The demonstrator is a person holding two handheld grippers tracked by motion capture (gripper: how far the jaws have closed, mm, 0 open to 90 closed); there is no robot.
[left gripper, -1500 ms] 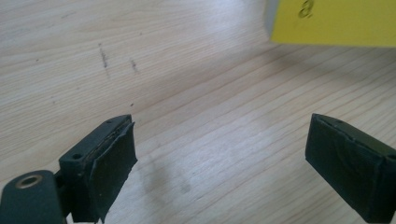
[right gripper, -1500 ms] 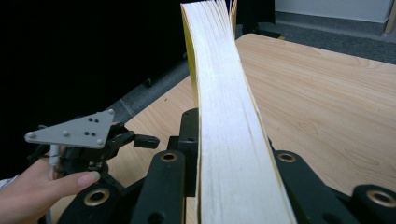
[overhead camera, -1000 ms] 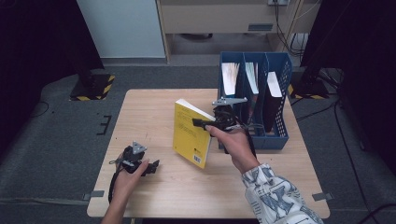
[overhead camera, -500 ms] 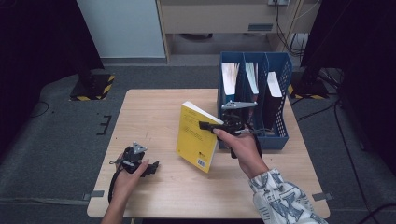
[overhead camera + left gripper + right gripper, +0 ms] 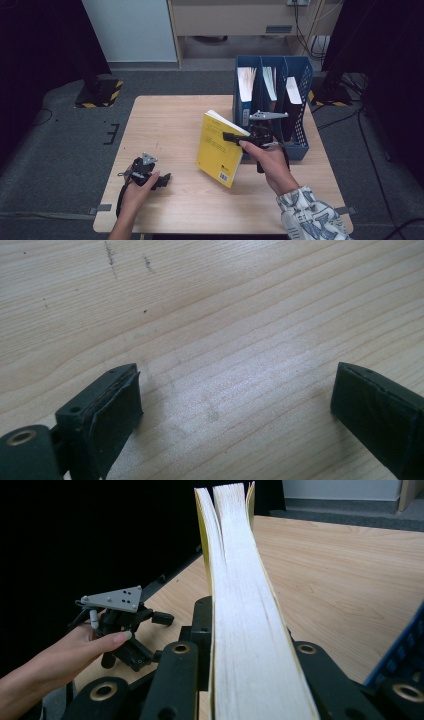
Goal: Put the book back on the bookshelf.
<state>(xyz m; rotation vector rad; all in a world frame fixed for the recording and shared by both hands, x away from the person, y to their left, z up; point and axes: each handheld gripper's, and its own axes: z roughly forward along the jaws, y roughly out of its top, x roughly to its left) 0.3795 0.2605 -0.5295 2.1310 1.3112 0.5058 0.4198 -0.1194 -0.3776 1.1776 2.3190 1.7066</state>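
Note:
A yellow book (image 5: pixel 220 155) hangs tilted over the middle of the table, with my right gripper (image 5: pixel 232 136) shut on its upper right edge. In the right gripper view the book's white page edges (image 5: pixel 240 605) run straight up between the two black jaws, which clamp it on both sides. Just right of the book stands a blue file rack (image 5: pixel 300 145). My left gripper (image 5: pixel 162 180) rests low on the table near the front left, open, with bare wood between its pads (image 5: pixel 235 405). It also appears in the right gripper view, with a hand holding that left gripper (image 5: pixel 120 625).
The blue rack has several upright slots holding papers and folders (image 5: pixel 246 85). The wooden table (image 5: pixel 165 115) has bare surface left of the book. Dark floor and cables surround the table.
The right hand has carried the yellow book to the right, closer to the blue rack. The left hand and its gripper have stayed put.

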